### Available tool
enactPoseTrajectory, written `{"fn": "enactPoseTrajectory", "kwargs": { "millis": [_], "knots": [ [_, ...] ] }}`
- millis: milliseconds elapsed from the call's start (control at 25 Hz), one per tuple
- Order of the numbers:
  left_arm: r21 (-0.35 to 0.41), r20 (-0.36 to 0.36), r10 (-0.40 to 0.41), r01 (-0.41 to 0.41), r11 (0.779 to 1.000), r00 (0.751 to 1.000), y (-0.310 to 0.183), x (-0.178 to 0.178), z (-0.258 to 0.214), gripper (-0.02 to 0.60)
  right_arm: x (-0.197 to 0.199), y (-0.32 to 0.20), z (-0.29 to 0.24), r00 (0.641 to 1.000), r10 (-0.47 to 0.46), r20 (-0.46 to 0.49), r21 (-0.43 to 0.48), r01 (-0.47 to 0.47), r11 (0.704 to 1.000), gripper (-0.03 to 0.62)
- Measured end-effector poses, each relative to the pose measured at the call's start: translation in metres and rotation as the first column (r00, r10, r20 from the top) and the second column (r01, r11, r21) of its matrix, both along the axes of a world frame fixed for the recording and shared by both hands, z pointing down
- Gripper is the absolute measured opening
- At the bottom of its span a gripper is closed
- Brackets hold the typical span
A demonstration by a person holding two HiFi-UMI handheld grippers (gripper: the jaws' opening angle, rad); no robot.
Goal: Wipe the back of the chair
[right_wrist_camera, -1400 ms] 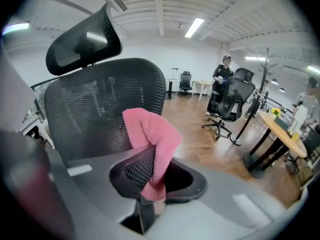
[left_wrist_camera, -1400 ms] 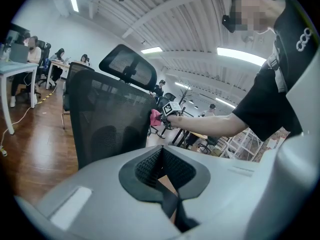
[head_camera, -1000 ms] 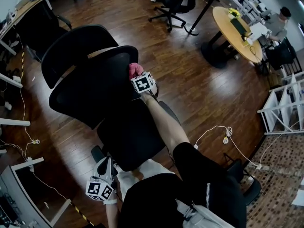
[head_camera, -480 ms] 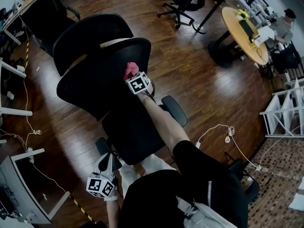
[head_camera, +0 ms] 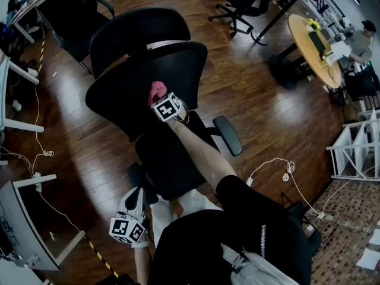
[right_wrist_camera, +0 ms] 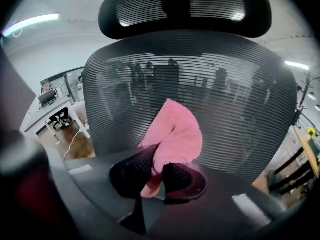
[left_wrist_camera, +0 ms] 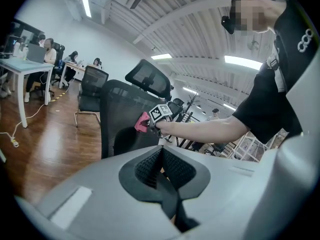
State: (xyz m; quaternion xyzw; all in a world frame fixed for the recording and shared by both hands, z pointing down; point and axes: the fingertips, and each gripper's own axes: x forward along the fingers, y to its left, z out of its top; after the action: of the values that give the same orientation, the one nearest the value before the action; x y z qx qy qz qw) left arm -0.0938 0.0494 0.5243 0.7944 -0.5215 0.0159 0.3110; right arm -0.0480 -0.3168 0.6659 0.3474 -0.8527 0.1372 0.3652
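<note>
We are standing over a black office chair (head_camera: 133,85), looking steeply down at it on a wooden floor (head_camera: 255,88). Our right gripper (right_wrist_camera: 159,170) is reaching out at arm's length and clenching a pink cloth (right_wrist_camera: 176,131). The jaws are pinching a bunched fold at the cloth's lower end. The loose upper part is lying against the chair's mesh backrest (right_wrist_camera: 240,99), roughly midway across it and below the headrest (right_wrist_camera: 175,9). In the head view the cloth appears to be on the side of the backrest that faces the seat (head_camera: 169,168), a little above it. Our left gripper (left_wrist_camera: 161,165) is hanging low near the seat's front left corner, well apart from the backrest. Its jaws are pressed together with nothing between them.

We are judging the cloth to be light, soft and floppy. Gripping it by a gathered fold, as now, looks right, since that is leaving a broad free flap to drag over the mesh. A shallower pinch would likely be letting it slip out under friction. The mesh looks springy and ridged, so it is probably giving under pressure and catching at the fabric. The chair itself looks fairly heavy but free to turn, so firm strokes may be pushing it round. The padded armrest (head_camera: 228,135) or the backrest's stiff rim seems the best place to steady it.
</note>
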Motion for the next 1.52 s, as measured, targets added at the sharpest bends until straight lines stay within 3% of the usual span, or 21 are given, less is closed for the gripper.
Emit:
{"fn": "enactPoseTrajectory", "kwargs": {
  "millis": [520,1040,1240,1520],
  "knots": [
    [-0.001,-0.001,-0.048,0.048,0.999,0.999,0.031,-0.035,-0.002,-0.008,-0.129,0.081,0.001,0.968,-0.231,0.096,-0.013,0.233,0.972,0.044],
    [-0.026,0.014,-0.129,0.129,0.991,0.992,0.070,-0.066,-0.005,-0.008,-0.231,0.164,0.009,0.889,-0.438,0.132,-0.030,0.445,0.895,0.044],
    [-0.034,0.023,-0.139,0.140,0.990,0.990,0.068,-0.072,-0.005,-0.008,-0.237,0.170,0.018,0.881,-0.453,0.136,-0.042,0.462,0.886,0.044],
    [-0.042,0.032,-0.112,0.113,0.993,0.993,0.053,-0.054,-0.005,-0.008,-0.195,0.139,0.031,0.919,-0.375,0.125,-0.062,0.384,0.921,0.044]
  ]
}}
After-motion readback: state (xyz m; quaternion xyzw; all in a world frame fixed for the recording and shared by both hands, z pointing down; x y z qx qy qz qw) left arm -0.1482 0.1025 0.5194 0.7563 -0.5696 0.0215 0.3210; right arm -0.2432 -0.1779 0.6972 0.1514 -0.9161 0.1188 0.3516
